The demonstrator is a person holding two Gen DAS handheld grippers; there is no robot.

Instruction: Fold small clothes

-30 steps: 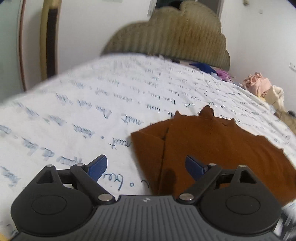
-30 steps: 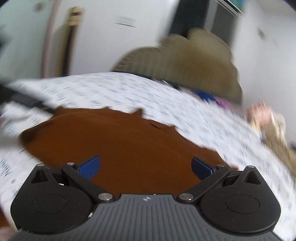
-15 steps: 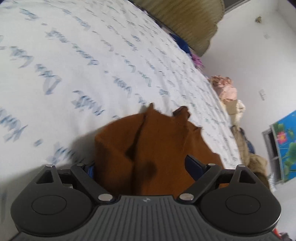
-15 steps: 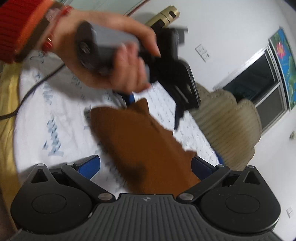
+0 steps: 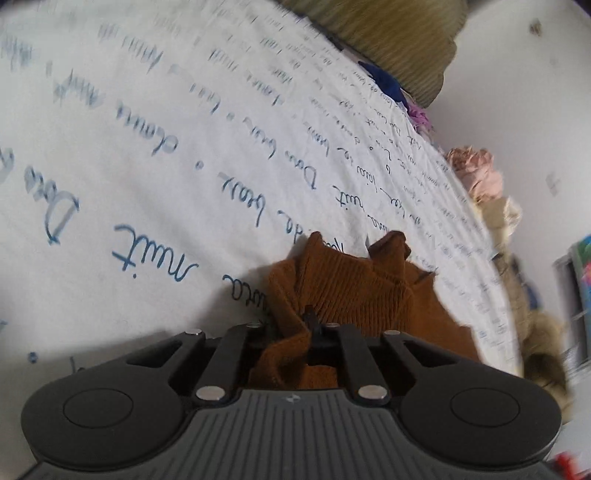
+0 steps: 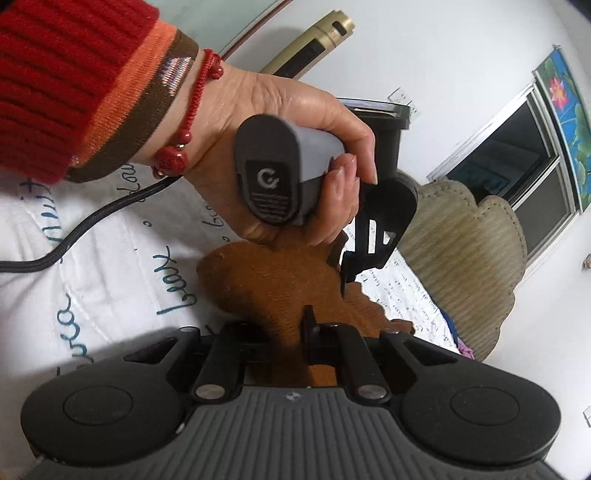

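Observation:
A small brown ribbed garment (image 5: 354, 291) lies bunched on the white bedsheet (image 5: 155, 155) with blue script. My left gripper (image 5: 291, 328) is shut on its near edge, cloth pinched between the jaws. In the right wrist view the same brown garment (image 6: 273, 280) runs into my right gripper (image 6: 291, 328), which is shut on another edge of it. The left gripper (image 6: 351, 266) shows there too, held by a hand in a red sleeve, its tips down on the far side of the garment.
A tan ribbed cushion (image 5: 388, 33) stands at the bed's head, also seen in the right wrist view (image 6: 469, 258). Blue and purple clothes (image 5: 388, 85) and a pink bundle (image 5: 476, 173) lie along the far bed edge. A black cable (image 6: 92, 221) crosses the sheet.
Both grippers went from open over the flat garment to shut on its edges. The garment is now bunched up between them.

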